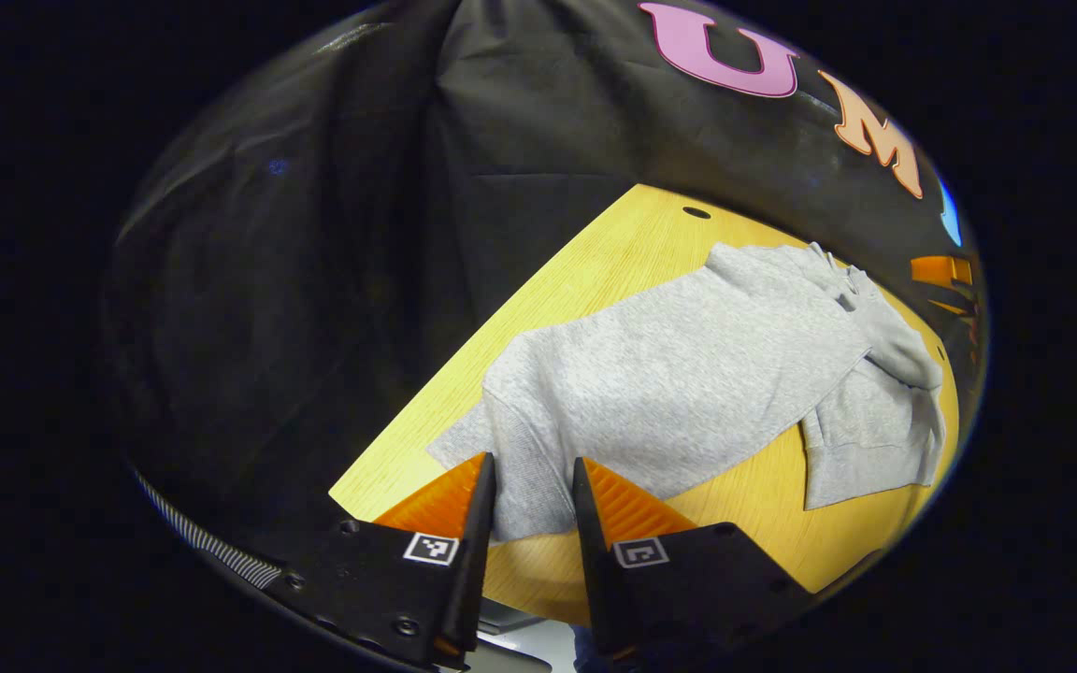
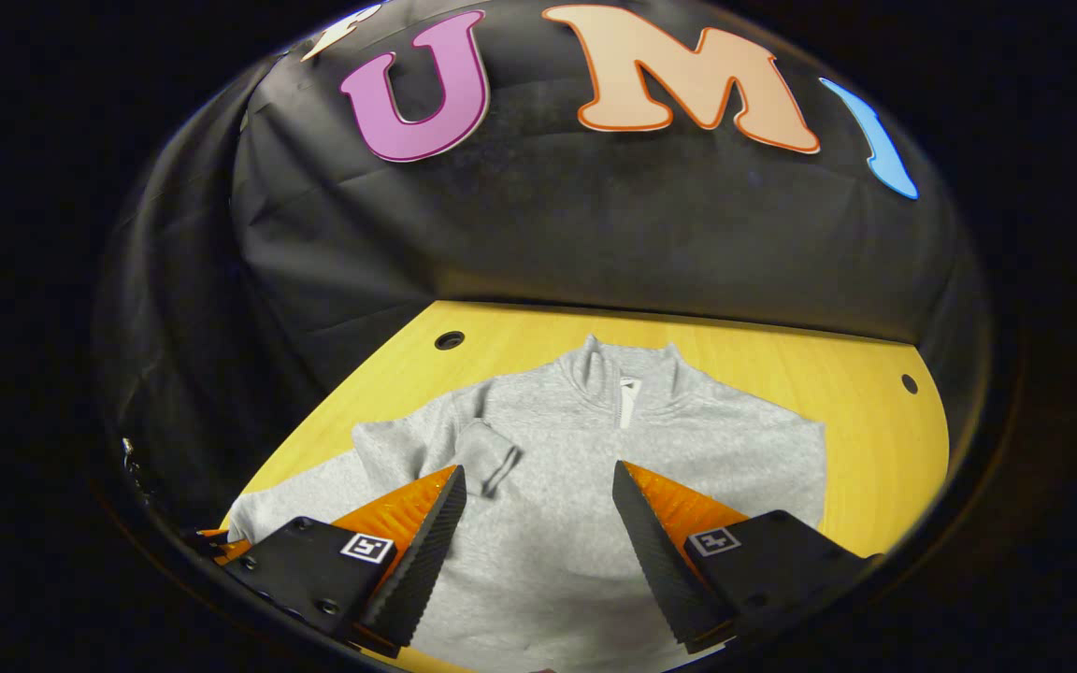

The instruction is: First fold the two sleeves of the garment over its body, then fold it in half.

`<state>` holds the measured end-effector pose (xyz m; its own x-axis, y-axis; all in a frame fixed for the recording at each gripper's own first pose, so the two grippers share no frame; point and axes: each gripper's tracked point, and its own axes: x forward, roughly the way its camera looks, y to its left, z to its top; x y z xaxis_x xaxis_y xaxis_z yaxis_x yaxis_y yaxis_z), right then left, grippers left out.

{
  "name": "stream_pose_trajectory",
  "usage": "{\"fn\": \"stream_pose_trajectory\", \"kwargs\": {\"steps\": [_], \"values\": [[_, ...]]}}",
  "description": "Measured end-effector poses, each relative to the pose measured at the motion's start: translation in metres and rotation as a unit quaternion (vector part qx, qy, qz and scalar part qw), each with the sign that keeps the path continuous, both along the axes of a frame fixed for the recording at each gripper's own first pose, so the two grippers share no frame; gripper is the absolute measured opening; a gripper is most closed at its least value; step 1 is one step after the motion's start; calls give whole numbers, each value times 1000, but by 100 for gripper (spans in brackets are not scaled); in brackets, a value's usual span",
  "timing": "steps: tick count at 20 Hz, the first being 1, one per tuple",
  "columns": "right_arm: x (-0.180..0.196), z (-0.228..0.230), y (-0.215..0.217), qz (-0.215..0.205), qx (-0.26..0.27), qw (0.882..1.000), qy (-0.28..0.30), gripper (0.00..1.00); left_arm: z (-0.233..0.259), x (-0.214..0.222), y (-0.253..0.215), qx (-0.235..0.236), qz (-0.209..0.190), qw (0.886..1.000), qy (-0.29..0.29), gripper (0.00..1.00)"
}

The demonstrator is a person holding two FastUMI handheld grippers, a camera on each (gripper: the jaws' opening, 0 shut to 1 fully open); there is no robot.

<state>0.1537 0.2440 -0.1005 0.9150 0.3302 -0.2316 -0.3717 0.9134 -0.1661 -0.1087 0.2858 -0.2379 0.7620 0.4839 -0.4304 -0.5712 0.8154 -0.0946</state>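
The grey sweatshirt point(image 1: 688, 374) lies spread on the yellow wooden table point(image 1: 595, 271), its zip collar point(image 2: 625, 379) toward the booth wall at 12 o'clock in the right gripper view. In the left gripper view the left gripper point(image 1: 532, 481) stands over the hem corner at 6 o'clock, jaws narrowly parted with cloth showing between them; whether they pinch it I cannot tell. One sleeve point(image 2: 487, 458) already lies folded over the chest, at 10 o'clock from the right gripper point(image 2: 538, 491), which hovers wide open above the body, holding nothing. The knit looks soft, limp and light, likely to sag and crease when lifted, so the ribbed cuff or the hem corners seem the firmest places to grasp.
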Motion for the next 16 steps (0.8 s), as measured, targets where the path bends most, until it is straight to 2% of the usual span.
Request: {"fn": "stream_pose_trajectory", "kwargs": {"steps": [1,3,4,6,8,11,13,16], "values": [[-3,2,-10,-8,2,1000,0,96,0,3,-4,0,-3,1000,0,43],[-7,2,-27,-20,5,1000,-3,98,1,7,-5,-3,-9,1000,6,19],[-10,2,-37,-26,3,1000,-6,96,-1,7,-7,-1,-12,1000,14,12],[-14,-2,-56,-40,-7,999,-8,98,0,12,-9,6,-12,1000,25,4],[-19,-4,-74,-53,-15,998,-9,98,2,16,-16,0,-19,999,26,0],[-24,-4,-98,-69,7,998,-2,98,21,27,-29,-21,-21,1000,-7,0],[-25,-3,-117,-81,21,997,0,98,33,36,-36,-22,-27,999,-18,0],[-25,1,-149,-104,15,994,-6,96,64,58,-58,-13,-52,998,-34,0]]}}
